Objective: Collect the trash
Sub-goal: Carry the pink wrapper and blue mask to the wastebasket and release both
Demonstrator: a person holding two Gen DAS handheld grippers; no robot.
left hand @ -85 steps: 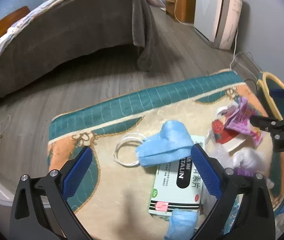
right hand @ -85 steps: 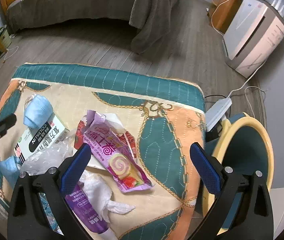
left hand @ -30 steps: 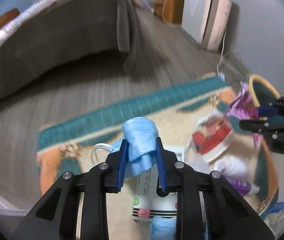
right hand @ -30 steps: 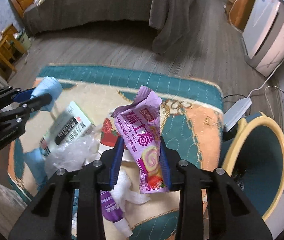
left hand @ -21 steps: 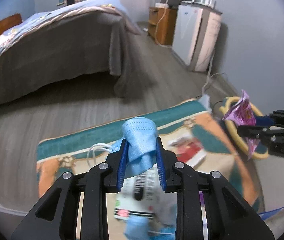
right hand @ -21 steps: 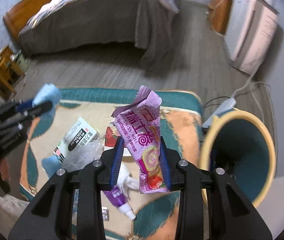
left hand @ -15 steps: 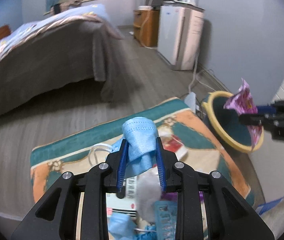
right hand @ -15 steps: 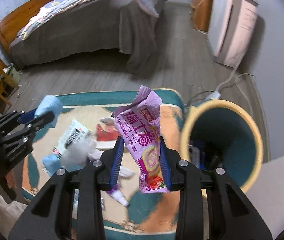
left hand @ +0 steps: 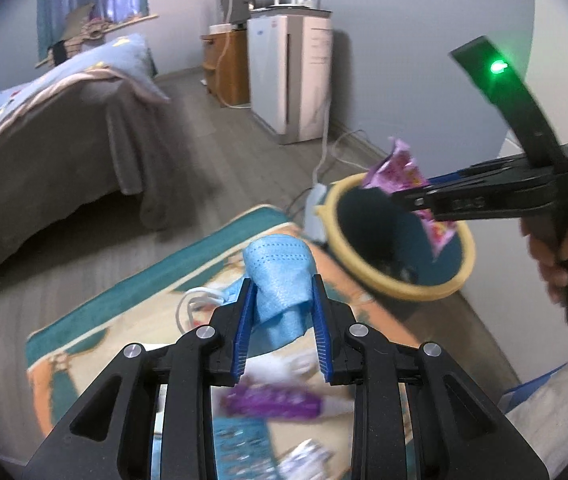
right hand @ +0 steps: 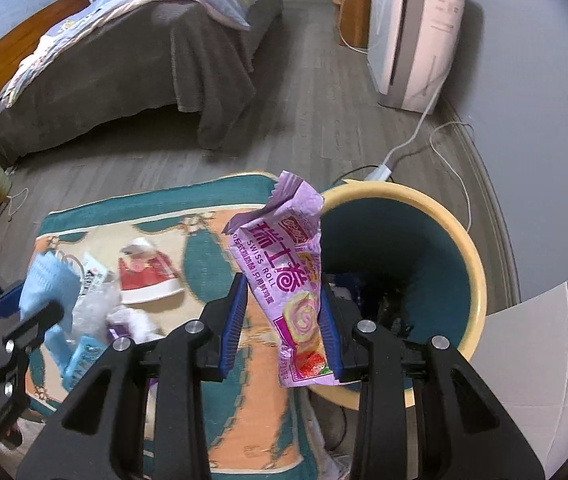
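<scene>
My left gripper is shut on a crumpled blue face mask and holds it above the patterned cloth. My right gripper is shut on a purple Swiss-roll wrapper and holds it over the near rim of the yellow-rimmed teal trash bin. In the left wrist view the right gripper holds the wrapper above the bin. In the right wrist view the left gripper and its mask are at the far left.
More litter lies on the cloth: a red-and-white wrapper, clear plastic, a purple tube. A bed stands behind, an air purifier and its cable beside the bin.
Both grippers closed on their items, lifted them off the cloth and swung right; the wrapper now hangs over the bin and the mask has come nearer to it.
</scene>
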